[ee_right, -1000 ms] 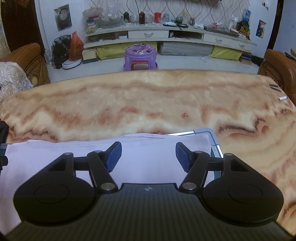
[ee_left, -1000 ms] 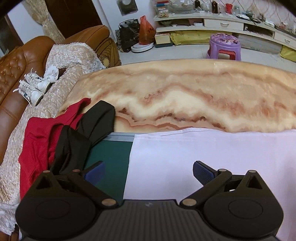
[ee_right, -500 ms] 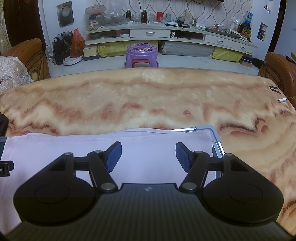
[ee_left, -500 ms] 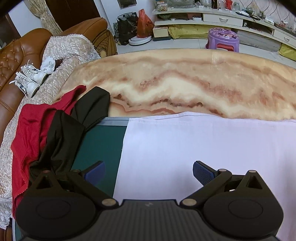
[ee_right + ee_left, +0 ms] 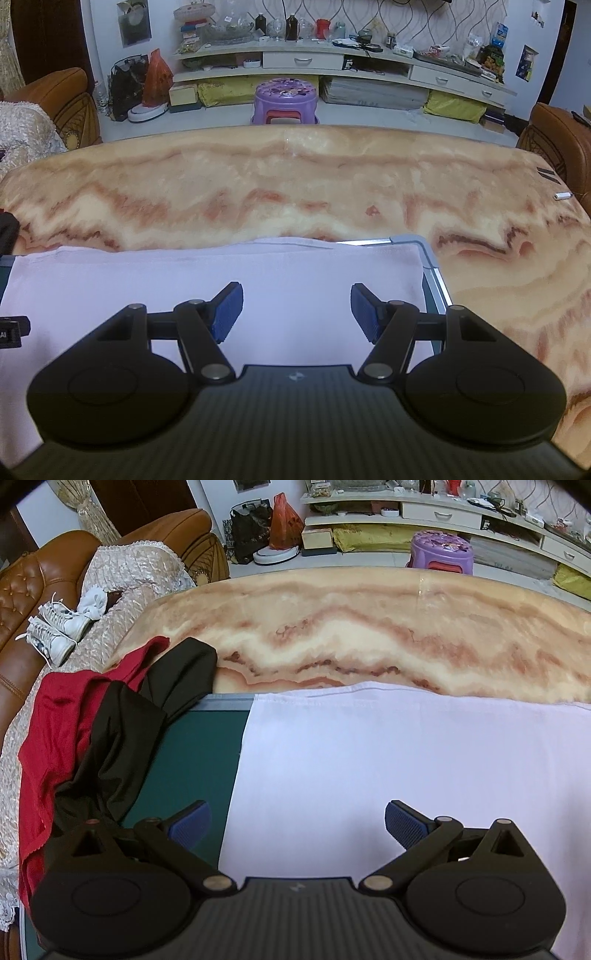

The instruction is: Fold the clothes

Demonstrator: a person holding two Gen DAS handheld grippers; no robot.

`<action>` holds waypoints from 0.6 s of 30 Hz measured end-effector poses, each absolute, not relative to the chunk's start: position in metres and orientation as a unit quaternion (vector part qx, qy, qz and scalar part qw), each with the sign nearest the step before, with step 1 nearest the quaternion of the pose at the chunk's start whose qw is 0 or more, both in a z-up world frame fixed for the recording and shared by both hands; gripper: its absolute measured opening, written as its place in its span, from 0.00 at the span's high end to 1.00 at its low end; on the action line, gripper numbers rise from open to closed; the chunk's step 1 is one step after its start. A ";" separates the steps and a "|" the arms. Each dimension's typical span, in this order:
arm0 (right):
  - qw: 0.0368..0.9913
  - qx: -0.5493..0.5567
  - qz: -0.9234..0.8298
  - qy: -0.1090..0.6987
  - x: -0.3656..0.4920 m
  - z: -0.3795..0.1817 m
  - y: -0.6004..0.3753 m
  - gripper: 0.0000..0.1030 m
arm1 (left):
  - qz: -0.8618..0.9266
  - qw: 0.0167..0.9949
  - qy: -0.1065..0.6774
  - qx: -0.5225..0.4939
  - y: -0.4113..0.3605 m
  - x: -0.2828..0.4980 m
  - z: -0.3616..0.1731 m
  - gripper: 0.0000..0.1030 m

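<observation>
The pale lilac garment [image 5: 388, 760] lies spread flat on a dark green mat [image 5: 199, 753] at the near edge of the marble-patterned desk [image 5: 369, 627], its hemmed far edge lapping onto the stone. Both tools hang above it, empty: the left tool [image 5: 295, 819] has its jaws spread across the garment's left edge, one pad over the mat, and the right tool [image 5: 297, 308] is spread over the cloth near its right edge. The step in hand looks like taking hold for a first fold; for a clean crease each tool should probably pinch only one edge at matching points. Count: one lilac garment laid out, one red garment [image 5: 55, 716] and one black garment [image 5: 125, 731] heaped to the left, two white sneakers [image 5: 55, 631] on the sofa [image 5: 22, 590], one purple stool [image 5: 286, 99].
</observation>
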State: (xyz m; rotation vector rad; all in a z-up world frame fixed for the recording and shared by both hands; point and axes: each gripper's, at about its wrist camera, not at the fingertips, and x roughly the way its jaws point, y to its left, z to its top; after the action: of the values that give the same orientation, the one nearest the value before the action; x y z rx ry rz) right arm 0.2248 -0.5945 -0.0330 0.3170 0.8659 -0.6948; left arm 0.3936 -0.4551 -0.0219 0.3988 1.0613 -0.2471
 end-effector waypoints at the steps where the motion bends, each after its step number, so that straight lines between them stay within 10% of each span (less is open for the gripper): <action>1: 0.838 0.150 -0.328 0.410 0.223 -0.033 -0.593 0.29 | -0.117 0.836 0.501 0.189 -0.454 0.392 -0.022 0.00; 18: 0.838 0.126 -0.333 0.414 0.196 -0.022 -0.563 0.29 | -0.124 0.834 0.504 0.187 -0.437 0.357 -0.011 0.00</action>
State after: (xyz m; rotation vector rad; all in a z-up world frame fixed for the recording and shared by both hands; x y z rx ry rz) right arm 0.1959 -0.5625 -0.0221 0.2665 0.8761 -0.7051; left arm 0.3570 -0.4375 -0.0109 0.3966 1.0669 -0.2621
